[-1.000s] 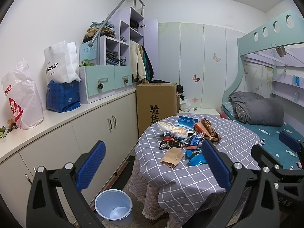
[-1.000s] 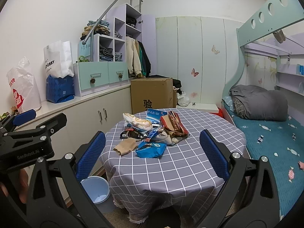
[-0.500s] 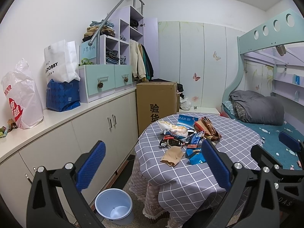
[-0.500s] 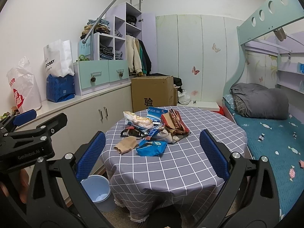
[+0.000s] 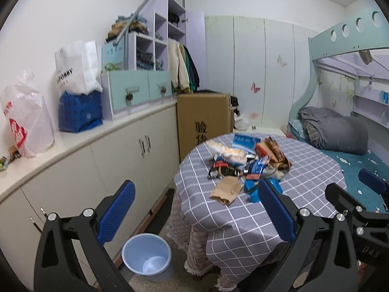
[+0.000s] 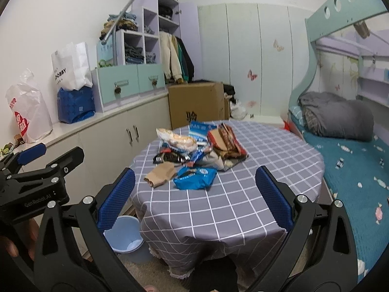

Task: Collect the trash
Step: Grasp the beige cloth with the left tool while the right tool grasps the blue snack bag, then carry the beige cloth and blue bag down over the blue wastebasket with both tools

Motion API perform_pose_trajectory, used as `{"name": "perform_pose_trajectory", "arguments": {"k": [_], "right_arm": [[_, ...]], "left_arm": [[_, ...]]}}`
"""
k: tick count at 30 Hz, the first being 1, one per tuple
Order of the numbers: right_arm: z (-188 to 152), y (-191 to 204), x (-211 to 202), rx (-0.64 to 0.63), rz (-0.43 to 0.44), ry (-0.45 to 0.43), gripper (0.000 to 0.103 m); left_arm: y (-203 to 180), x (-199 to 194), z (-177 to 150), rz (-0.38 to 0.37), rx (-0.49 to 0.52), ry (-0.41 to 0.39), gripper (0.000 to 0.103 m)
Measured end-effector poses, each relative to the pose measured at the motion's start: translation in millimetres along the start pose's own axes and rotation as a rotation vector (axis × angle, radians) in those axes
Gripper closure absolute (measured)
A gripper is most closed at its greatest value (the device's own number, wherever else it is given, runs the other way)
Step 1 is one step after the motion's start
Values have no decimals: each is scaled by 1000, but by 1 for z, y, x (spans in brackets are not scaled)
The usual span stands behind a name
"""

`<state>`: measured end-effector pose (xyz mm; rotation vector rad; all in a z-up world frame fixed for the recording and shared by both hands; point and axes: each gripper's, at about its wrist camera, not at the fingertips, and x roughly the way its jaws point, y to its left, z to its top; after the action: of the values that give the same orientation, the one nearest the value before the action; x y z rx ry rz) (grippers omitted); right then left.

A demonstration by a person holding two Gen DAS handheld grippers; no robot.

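A heap of wrappers (image 6: 194, 150) lies on the far left part of the round checked-cloth counter (image 6: 243, 194) — a blue packet (image 6: 195, 181) and a tan scrap (image 6: 160, 174) nearest, a bread bag (image 6: 176, 141) behind. On the floor, near left of the counter, stands a pale blue bin (image 5: 147, 256). Both tools hang short of the counter, apart from the heap: the left gripper (image 5: 194, 213) and the right gripper (image 6: 194, 198) each have jaws spread wide, holding nothing. A cardboard box (image 5: 204, 119) stands beyond; a bunk bed (image 6: 352, 170) fills the right.
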<state>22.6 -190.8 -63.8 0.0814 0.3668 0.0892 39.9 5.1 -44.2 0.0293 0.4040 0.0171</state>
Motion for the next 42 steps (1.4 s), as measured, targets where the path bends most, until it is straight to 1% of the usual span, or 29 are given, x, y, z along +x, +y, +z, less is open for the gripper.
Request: {"name": "perform_pose_trajectory", "arguments": {"k": [2, 5, 7, 12, 14, 16, 18, 19, 22, 23, 24, 25, 26, 28, 29, 30, 31, 33, 35, 37, 38, 39, 40, 41, 42], "right_arm": [[-1, -4, 9, 11, -6, 18, 6], [-4, -10, 29, 20, -19, 53, 6], [-7, -13, 42, 25, -23, 76, 6], [-16, -22, 81, 53, -8, 168, 6], [-18, -24, 92, 61, -12, 187, 6], [-18, -28, 106, 68, -22, 202, 6], [-17, -32, 116, 88, -14, 213, 6], [-17, -36, 123, 101, -17, 225, 6], [-17, -45, 136, 142, -20, 242, 6], [-17, -49, 140, 154, -24, 249, 6], [-17, -51, 143, 163, -24, 254, 6], [-17, -55, 148, 179, -20, 261, 6], [-17, -57, 151, 188, -17, 264, 6], [-16, -62, 158, 208, -10, 274, 6], [-16, -64, 162, 221, 0, 282, 6], [-15, -65, 166, 230, 10, 287, 6], [-15, -65, 169, 232, 15, 295, 6], [-13, -63, 177, 233, 38, 312, 6], [-12, -59, 184, 222, 48, 330, 7], [-12, -55, 194, 210, 65, 363, 19], [-12, -52, 200, 200, 68, 385, 33], [-13, -49, 204, 191, 66, 398, 43], [-14, -47, 207, 183, 65, 406, 47], [-15, -45, 210, 177, 70, 422, 57], [-17, -44, 214, 176, 82, 437, 74]], "left_arm": [[3, 16, -6, -2, 1, 44, 4], [5, 38, -17, 33, 13, 99, 4], [9, 53, -23, 39, 13, 138, 4], [17, 85, -29, -3, -46, 198, 4], [13, 99, -29, -13, -36, 215, 5], [5, 115, -27, -45, -17, 231, 5], [-5, 131, -25, -93, -2, 251, 5], [-10, 141, -24, -113, 3, 273, 5], [-26, 167, -24, -125, 38, 310, 12], [-31, 173, -25, -125, 55, 324, 18], [-37, 184, -27, -126, 78, 354, 29], [-39, 192, -29, -139, 84, 374, 38], [-40, 200, -31, -158, 75, 390, 41], [-40, 211, -33, -172, 61, 422, 52], [-40, 214, -34, -173, 57, 425, 54], [-41, 216, -33, -168, 60, 413, 62], [-42, 218, -33, -170, 68, 411, 67], [-44, 219, -31, -190, 75, 412, 96], [-43, 219, -31, -208, 60, 402, 97], [-42, 214, -30, -219, 55, 383, 97], [-40, 210, -30, -233, 40, 371, 97], [-36, 209, -30, -244, 26, 367, 98], [-32, 207, -29, -264, 4, 362, 98], [-29, 205, -28, -280, -17, 359, 98], [-25, 202, -28, -296, -38, 354, 98]]}}
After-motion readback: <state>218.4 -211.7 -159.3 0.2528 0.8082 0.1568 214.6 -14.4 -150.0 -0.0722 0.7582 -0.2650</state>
